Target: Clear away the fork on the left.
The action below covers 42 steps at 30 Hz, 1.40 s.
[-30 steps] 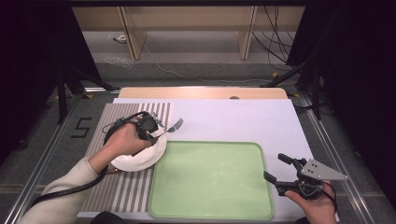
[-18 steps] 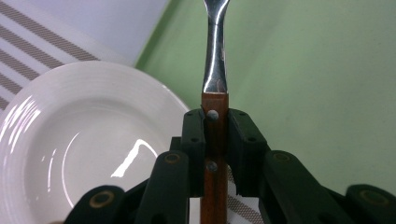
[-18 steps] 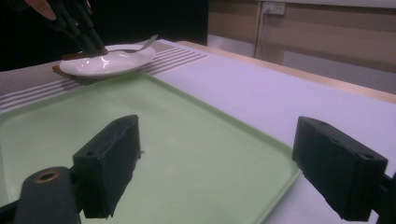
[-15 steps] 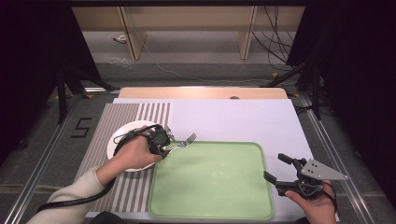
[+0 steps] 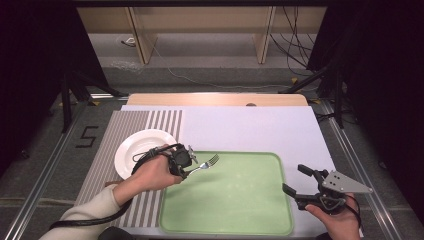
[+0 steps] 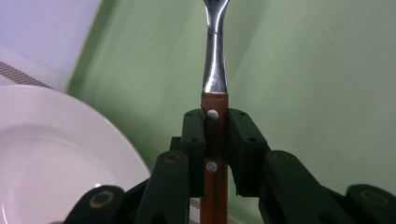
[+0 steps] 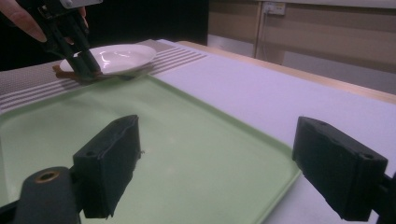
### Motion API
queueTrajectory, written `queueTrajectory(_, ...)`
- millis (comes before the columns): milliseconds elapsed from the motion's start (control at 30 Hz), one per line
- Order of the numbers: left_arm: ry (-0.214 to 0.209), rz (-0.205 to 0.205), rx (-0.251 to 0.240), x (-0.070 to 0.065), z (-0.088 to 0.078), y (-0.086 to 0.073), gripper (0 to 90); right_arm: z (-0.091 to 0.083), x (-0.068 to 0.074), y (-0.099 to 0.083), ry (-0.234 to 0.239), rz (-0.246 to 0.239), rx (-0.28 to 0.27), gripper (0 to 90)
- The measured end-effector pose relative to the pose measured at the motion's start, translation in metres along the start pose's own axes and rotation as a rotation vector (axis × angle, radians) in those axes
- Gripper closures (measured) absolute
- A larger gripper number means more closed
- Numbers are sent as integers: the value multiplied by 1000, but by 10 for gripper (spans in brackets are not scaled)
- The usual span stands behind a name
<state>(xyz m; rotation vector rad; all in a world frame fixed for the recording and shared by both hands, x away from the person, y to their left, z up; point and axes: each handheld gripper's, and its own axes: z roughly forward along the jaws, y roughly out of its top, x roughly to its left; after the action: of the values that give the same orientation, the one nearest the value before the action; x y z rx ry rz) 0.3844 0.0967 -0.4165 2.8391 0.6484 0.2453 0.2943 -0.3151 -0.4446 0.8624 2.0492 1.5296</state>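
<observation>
Since 0.5 s ago, the left tool (image 5: 187, 165) has carried the fork (image 5: 206, 163) off the white plate (image 5: 136, 148) to the near-left corner of the green tray (image 5: 250, 210), tines over the tray. Its jaws clamp the brown wooden handle. At the worktop's right edge, the right tool (image 5: 295, 181) gapes wide, unmoved, holding nothing.
</observation>
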Motion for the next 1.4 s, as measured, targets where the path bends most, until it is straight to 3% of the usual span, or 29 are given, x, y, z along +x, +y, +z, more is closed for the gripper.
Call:
queueTrajectory(500,-9,31,24,-12,15,6,768,0,0,0,1,-2,1,165)
queueTrajectory(1133,-20,37,35,-16,24,9,768,0,0,0,2,-1,-1,165)
queueTrajectory(1233,-18,19,41,-15,22,8,768,0,0,0,2,-3,1,165)
queueTrajectory(1400,-20,-67,39,-15,18,6,769,0,0,0,2,-3,1,165)
